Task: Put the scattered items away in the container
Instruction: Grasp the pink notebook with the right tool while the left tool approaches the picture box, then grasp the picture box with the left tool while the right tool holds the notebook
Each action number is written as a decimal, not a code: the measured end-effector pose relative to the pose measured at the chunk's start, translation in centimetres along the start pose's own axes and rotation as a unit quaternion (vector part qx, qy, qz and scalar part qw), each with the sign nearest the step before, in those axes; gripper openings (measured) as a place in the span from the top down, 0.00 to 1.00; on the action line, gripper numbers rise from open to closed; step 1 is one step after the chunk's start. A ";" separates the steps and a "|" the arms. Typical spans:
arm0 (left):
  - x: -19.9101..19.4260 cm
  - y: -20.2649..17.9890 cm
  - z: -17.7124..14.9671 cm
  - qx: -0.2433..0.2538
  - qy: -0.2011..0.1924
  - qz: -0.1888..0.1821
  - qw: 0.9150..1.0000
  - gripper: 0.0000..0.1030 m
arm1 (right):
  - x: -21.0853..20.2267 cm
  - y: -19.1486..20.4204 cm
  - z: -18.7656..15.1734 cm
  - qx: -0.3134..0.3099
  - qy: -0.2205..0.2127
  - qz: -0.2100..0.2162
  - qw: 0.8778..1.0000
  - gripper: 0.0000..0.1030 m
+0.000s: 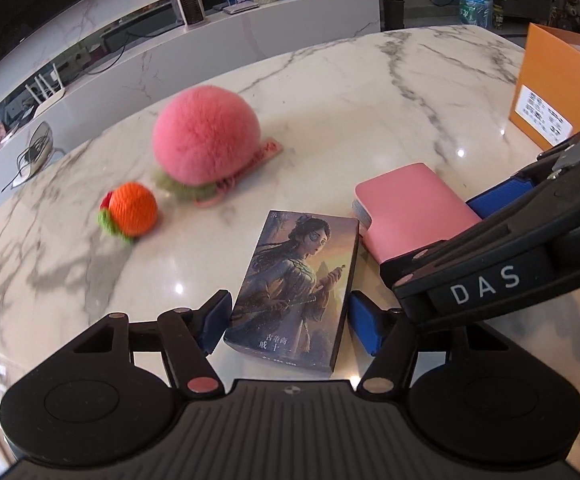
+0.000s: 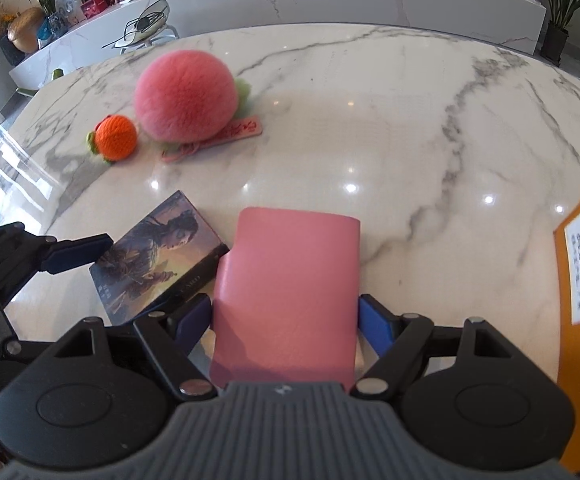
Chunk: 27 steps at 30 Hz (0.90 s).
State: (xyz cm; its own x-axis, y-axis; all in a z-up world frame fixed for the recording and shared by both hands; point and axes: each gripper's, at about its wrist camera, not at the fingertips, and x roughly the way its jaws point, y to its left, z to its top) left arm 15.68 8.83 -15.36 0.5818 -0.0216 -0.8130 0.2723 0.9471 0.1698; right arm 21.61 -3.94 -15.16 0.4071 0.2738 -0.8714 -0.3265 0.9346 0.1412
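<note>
On a marble table (image 2: 370, 120), the right gripper (image 2: 286, 320) clamps a pink notebook (image 2: 290, 280), while the left gripper (image 1: 286, 320) straddles an illustrated card box (image 1: 298, 280), fingers apart. The orange container (image 1: 558, 84) stands at the edge (contents hidden); pink plush peach (image 2: 186, 94) and crocheted orange (image 2: 116, 136) lie beyond.

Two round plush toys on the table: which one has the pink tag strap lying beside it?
The big fluffy pink peach: its pink tag lies flat against its base. The small orange knitted one to its left has only green leaves.

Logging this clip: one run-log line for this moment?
left gripper: straddling card box | right gripper: around pink notebook | plush peach, orange ball: on table
</note>
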 end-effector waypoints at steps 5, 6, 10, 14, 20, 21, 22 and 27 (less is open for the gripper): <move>-1.3 -1.2 -1.3 -0.011 0.004 0.006 1.000 0.28 | -1.2 0.1 -2.0 0.001 0.012 0.005 1.000 0.22; -1.5 -1.5 -1.5 -0.011 0.005 0.005 1.000 0.29 | -1.4 0.1 -2.5 0.000 0.013 0.004 1.000 0.22; -2.7 -2.2 -2.6 -0.024 0.007 -0.002 1.000 0.29 | -2.4 -0.2 -4.0 0.011 0.021 0.008 1.000 0.22; -3.9 -2.7 -3.6 -0.046 0.010 -0.008 0.999 0.30 | -3.3 -0.8 -5.3 0.042 0.031 0.022 0.998 0.22; -6.2 -2.6 -4.4 -0.074 0.006 0.000 0.997 0.30 | -5.2 -1.2 -6.9 0.068 0.027 0.026 0.997 0.23; -6.6 -2.7 -4.5 -0.075 0.003 0.005 0.997 0.30 | -5.6 -1.2 -7.1 0.070 0.024 0.026 0.997 0.23; -7.1 -2.7 -4.5 -0.076 -0.001 0.009 0.997 0.30 | -6.1 -1.3 -7.3 0.072 0.019 0.026 0.997 0.23; -9.7 -2.8 -4.6 -0.089 -0.027 0.018 0.996 0.43 | -8.5 -1.2 -8.0 0.070 -0.010 0.029 0.997 0.23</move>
State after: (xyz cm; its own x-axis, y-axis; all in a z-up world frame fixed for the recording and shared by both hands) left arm 5.70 7.88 -10.50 0.6311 0.0009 -0.7757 0.1133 0.9892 0.0933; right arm 11.71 -9.17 -11.73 0.4084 0.3306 -0.8508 -0.2279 0.9395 0.2557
